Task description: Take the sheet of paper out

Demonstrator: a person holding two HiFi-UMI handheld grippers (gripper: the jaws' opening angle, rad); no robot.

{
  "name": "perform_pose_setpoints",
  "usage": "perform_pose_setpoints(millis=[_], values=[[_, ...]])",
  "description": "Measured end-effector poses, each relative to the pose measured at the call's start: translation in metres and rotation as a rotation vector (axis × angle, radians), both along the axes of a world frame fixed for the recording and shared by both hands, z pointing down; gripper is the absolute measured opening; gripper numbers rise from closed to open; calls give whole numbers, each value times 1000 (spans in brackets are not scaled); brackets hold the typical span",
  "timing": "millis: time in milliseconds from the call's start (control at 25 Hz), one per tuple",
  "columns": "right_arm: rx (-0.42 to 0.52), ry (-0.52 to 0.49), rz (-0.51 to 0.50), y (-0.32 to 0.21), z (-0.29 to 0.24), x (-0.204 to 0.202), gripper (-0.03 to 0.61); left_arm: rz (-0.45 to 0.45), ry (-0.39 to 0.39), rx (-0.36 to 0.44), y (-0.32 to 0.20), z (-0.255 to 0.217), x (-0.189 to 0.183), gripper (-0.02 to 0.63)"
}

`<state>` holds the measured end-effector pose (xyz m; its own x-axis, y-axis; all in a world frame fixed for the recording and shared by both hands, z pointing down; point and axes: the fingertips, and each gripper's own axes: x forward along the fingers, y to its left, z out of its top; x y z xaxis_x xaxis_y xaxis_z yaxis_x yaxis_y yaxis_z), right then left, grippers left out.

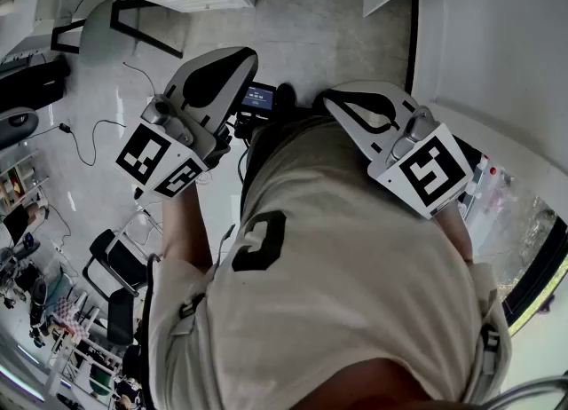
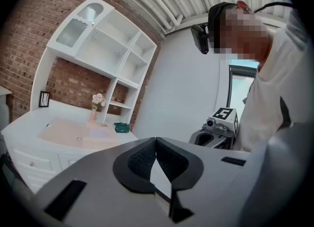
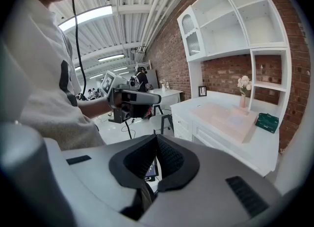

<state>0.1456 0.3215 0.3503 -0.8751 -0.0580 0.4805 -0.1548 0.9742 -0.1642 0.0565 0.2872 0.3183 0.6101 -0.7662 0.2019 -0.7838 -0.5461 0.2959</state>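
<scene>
Closed left tongs (image 2: 156, 139); screen (image 1: 259, 98) seemingly unreadable

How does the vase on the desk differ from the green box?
The vase is pale pink, the green box dark green. The vase stands tall and narrow, holding flowers; the green box lies low and flat. Both sit on the white desk.
</scene>
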Motion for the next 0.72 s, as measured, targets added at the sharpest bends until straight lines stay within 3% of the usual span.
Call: perform_pose_setpoints(millis=[440, 720], values=[[-76, -10, 99, 14, 4, -7, 26, -10, -31, 2, 27, 5, 10, 18], [-56, 7, 121, 9, 10, -10, 26, 7, -69, 41, 28, 2, 21, 18]])
